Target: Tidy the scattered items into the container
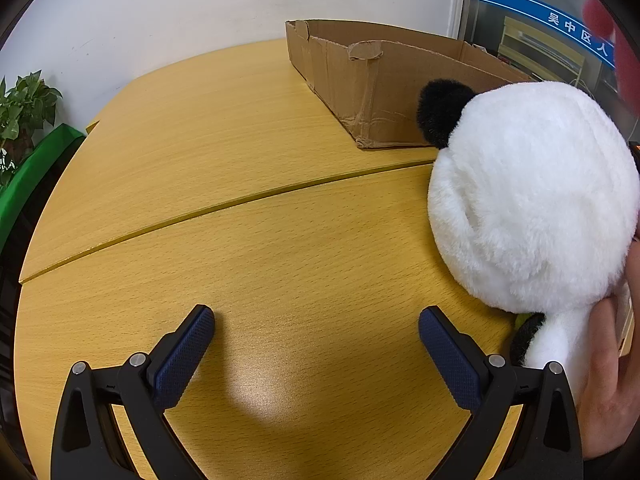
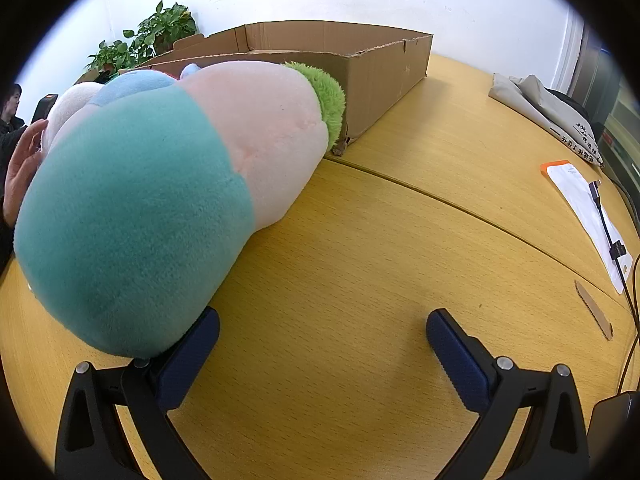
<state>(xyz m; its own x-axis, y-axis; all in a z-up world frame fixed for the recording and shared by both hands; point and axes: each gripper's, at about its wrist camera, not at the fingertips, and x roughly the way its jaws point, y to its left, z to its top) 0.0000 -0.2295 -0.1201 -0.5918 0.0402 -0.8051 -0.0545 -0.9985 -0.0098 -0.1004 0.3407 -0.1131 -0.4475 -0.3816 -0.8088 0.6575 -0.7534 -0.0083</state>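
A white plush panda (image 1: 532, 196) with a black ear stands at the right of the left wrist view, a bare hand (image 1: 612, 360) touching it from the right. My left gripper (image 1: 316, 332) is open and empty above the wooden table (image 1: 280, 240), left of the panda. An open cardboard box (image 1: 372, 80) lies at the back. In the right wrist view a big teal, pink and green plush toy (image 2: 168, 184) lies on the table in front of the box (image 2: 360, 64). My right gripper (image 2: 322, 336) is open; its left finger (image 2: 192, 356) sits under the toy's teal end.
A potted plant (image 1: 24, 108) and a green cloth (image 1: 32, 176) are at the far left. At the right of the right wrist view lie a grey bag (image 2: 548, 116), a white paper with an orange edge (image 2: 584, 208), a black cable (image 2: 612, 240) and a cardboard strip (image 2: 594, 310). A person (image 2: 12, 120) is at the left.
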